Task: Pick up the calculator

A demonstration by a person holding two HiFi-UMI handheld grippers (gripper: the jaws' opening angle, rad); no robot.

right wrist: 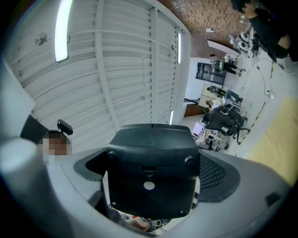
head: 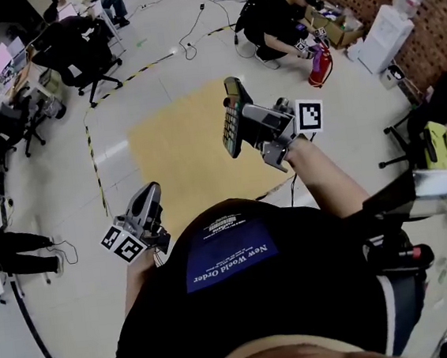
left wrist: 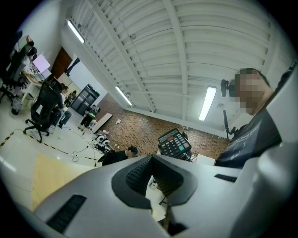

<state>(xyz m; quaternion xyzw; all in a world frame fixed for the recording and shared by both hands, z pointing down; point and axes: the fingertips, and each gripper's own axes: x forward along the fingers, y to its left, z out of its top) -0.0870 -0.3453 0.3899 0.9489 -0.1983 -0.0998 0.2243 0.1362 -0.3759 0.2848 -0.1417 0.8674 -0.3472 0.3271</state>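
Observation:
The black calculator [head: 232,118] is held up in the air, standing on edge, with my right gripper [head: 243,126] shut on it. In the right gripper view its black back [right wrist: 151,172] fills the space between the jaws. In the left gripper view its keypad face [left wrist: 174,142] shows, tilted, above the jaws. My left gripper [head: 148,198] hangs lower at the left, near the person's body, with its ribbed pads [left wrist: 139,174] closed together and nothing between them. Both grippers point upward, toward the ceiling.
A yellow floor mat [head: 181,155] lies below, edged by black-and-yellow tape [head: 93,160]. Office chairs [head: 79,50] and desks stand at the far left. A person crouches [head: 274,18] at the back beside a red fire extinguisher [head: 319,67]. Cables trail over the floor.

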